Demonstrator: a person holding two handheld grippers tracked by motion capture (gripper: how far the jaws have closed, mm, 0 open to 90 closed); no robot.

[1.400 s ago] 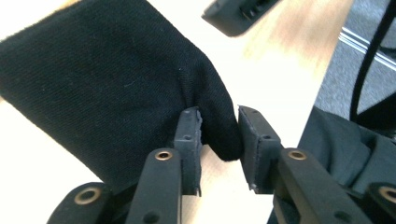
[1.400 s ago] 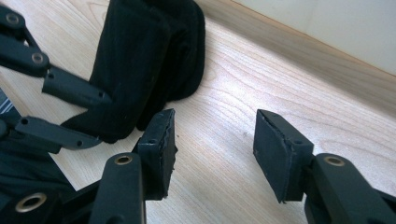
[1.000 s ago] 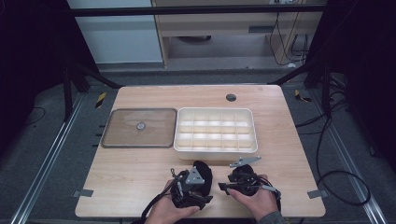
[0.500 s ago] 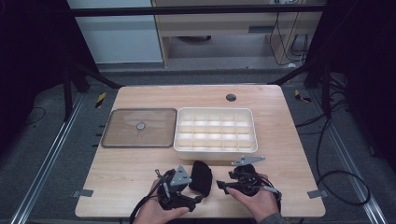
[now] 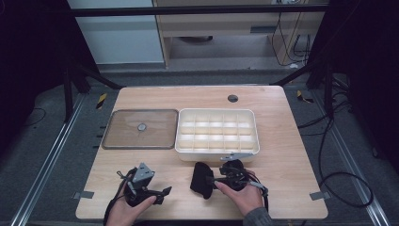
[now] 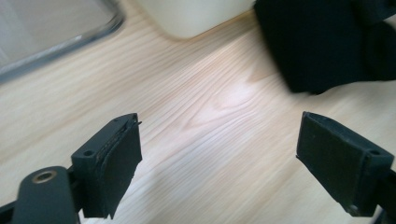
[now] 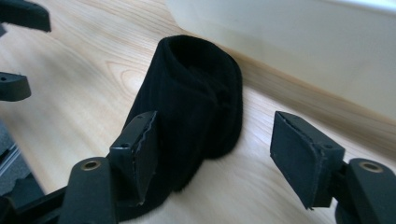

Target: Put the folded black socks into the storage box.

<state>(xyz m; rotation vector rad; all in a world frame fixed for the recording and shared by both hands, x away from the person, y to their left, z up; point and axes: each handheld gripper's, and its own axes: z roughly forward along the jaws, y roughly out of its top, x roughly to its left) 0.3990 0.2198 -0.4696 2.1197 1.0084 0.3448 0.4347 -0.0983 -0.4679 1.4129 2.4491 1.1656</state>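
Seemingly, in the high view the black folded cloth (image 5: 202,180) lay on the bench (image 5: 291,155) beside the white divided tray (image 5: 216,130), near the right gripper (image 5: 210,179); it could unfold if caught by one layer only. In the left gripper view, the left gripper (image 6: 219,154) had just been opening, jaws wide and empty. In the right gripper view, the jaws, also just opened, stood around the cloth without pressing.

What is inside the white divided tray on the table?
The white divided tray holds nothing I can see: its compartments look bare in the high view. The floor of the nearest row, beside the black cloth, is partly hidden by the front wall.
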